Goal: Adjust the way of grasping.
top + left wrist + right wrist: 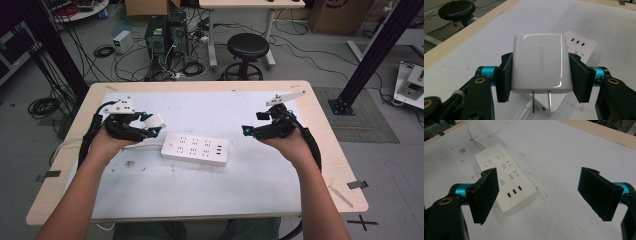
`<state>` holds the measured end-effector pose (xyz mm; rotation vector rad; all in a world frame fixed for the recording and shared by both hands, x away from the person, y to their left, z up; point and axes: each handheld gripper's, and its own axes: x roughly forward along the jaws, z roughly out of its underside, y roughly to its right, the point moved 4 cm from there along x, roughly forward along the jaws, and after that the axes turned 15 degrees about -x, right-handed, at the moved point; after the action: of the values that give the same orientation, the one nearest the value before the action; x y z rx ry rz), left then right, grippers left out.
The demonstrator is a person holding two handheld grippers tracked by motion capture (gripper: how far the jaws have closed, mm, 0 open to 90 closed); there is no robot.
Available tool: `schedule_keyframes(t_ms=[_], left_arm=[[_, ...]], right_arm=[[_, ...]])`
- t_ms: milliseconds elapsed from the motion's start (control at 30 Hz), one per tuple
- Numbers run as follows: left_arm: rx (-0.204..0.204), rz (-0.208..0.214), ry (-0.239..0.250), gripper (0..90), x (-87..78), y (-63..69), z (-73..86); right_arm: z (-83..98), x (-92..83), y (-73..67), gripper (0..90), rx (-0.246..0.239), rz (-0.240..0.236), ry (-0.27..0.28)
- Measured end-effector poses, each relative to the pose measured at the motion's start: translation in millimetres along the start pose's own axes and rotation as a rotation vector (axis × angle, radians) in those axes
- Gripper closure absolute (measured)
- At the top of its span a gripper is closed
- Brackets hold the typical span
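With the left gripper (540,75) clamped on the white charger (540,63) above the bench's left side and the right gripper (540,195) wide and empty, plugging in looks underway: next, line its prongs (541,101) over a socket on the power strip (196,148) mid-bench.

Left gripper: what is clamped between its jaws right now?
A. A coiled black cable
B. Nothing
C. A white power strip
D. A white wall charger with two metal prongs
D: the left gripper pads press both sides of the white wall charger, prongs pointing down.
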<state>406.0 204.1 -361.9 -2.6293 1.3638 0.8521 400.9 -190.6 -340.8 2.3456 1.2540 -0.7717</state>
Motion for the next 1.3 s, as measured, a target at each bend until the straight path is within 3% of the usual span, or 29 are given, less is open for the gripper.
schedule_keyframes(t_ms=[200, 233, 367, 733, 1033, 1300], left_arm=[[0.040, 0.035, 0.003, 42.4, 15.8, 9.1, 1.7], [0.046, 0.032, -0.002, 42.4, 18.1, 10.2, 2.6], [0.051, 0.053, 0.009, 42.4, 26.2, 15.1, 5.1], [0.093, 0.111, 0.036, 42.4, 44.3, 31.8, 7.0], [0.141, 0.116, 0.042, 42.4, 51.8, 40.6, 12.7], [0.189, 0.110, 0.050, 42.4, 56.3, 46.1, 18.9]], right_arm=[[-8.4, 13.4, -4.9, 17.4, -0.002, -0.038, -0.022], [-10.4, 19.2, -7.8, 17.4, 0.013, -0.069, -0.025], [-12.9, 28.5, -9.5, 17.4, 0.045, -0.113, -0.016], [-22.6, 52.5, -20.4, 17.4, 0.069, -0.173, -0.022], [-29.3, 73.5, -34.0, 17.4, 0.073, -0.227, -0.049], [-29.1, 76.6, -37.0, 17.4, 0.070, -0.236, -0.047]])
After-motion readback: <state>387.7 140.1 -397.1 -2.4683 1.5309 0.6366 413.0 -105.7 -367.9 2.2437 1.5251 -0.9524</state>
